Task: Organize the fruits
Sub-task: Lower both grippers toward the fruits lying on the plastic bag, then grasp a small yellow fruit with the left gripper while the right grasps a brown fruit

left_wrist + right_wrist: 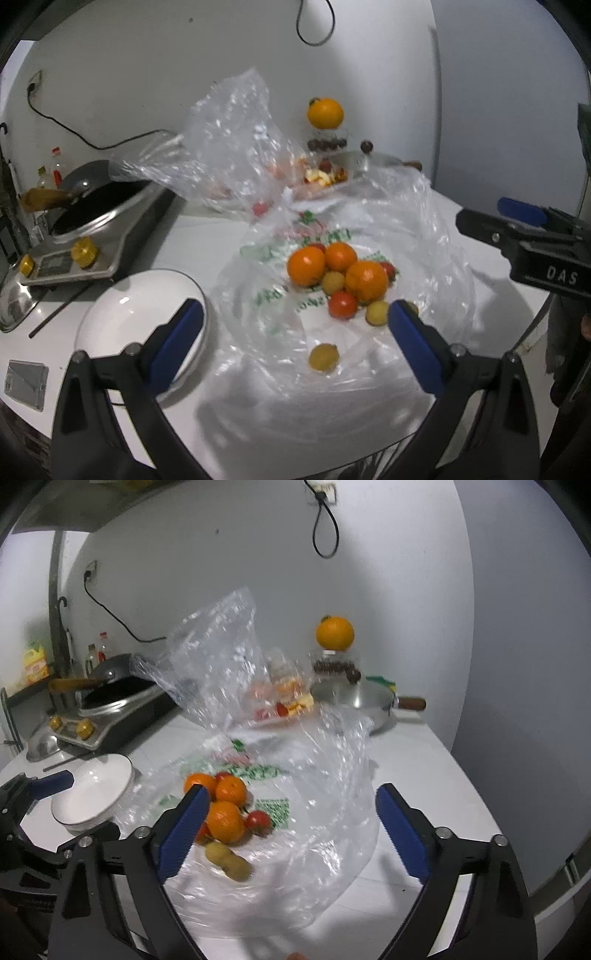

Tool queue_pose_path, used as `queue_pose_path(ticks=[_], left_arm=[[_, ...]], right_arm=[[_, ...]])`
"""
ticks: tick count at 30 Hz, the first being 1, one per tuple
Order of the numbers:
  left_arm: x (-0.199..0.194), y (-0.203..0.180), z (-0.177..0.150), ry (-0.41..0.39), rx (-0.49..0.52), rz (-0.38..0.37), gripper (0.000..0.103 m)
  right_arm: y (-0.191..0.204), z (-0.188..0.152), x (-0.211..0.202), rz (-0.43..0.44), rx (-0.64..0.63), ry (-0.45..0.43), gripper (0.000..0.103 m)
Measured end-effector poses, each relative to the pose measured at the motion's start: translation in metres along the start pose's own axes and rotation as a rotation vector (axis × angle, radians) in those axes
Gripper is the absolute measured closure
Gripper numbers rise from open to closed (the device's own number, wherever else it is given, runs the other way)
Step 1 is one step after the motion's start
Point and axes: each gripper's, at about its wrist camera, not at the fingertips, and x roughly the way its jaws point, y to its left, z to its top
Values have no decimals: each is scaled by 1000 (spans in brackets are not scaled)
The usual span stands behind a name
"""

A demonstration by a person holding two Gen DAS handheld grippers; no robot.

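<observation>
While both claws, left claw (pixel 295 325) and right claw (pixel 290 810), gape empty over bagged oranges (pixel 334 271), "DAS" marks the right.

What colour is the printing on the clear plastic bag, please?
Green with some red, on the plastic bag; clearest in the left wrist view.

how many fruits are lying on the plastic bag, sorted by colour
Counted from the left wrist view, fruit on the plastic bag:
orange tangerines: 3
red tomatoes: 3, two of them partly hidden behind the tangerines
yellow-green small fruits: 3
Total: 9
The orange on the jar at the back is not counted.
</observation>
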Motion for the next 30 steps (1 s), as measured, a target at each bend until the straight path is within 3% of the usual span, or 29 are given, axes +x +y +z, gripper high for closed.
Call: queue_pose_path(ticks=[9,16,30], left_arm=[[36,-14,-15,108,36,-19,27],[55,-15,-22,175,43,-50,53],[56,-18,-21,179,46,-103,72]], right_arm=[[5,-18,27,80,-48,79,28],[22,-28,43,167,-96,138,38],[30,-48,60,228,-133,225,58]])
